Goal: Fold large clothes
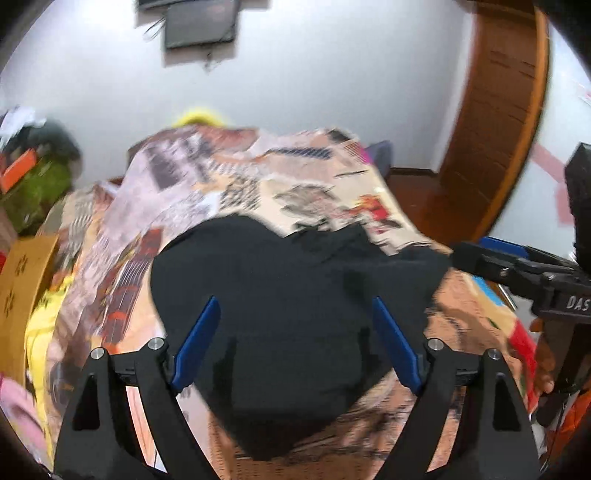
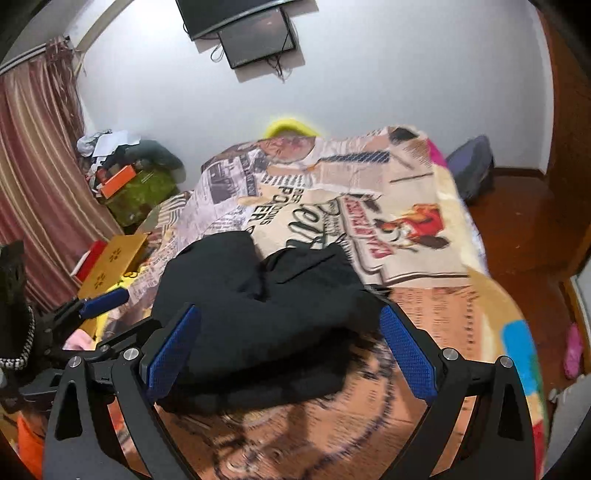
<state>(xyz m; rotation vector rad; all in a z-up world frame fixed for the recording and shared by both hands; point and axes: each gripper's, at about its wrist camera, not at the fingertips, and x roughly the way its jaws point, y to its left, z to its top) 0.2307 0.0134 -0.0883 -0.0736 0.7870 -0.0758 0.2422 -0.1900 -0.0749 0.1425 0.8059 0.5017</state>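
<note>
Black garment [image 2: 258, 314] lies bunched on a newsprint-patterned bedspread [image 2: 388, 221] by white walls, both claws [image 1: 295, 343] [image 2: 291, 354] gaping wide, empty.

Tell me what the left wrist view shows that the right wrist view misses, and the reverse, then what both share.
Only the left wrist view shows the wooden door and the right gripper from the side.

Only the right wrist view shows the striped curtain, the pink slipper on the floor and the left gripper from the side.

Both show the black garment bunched on the printed blanket, the dark screen on the wall, and each view's own gripper open above the garment.
</note>
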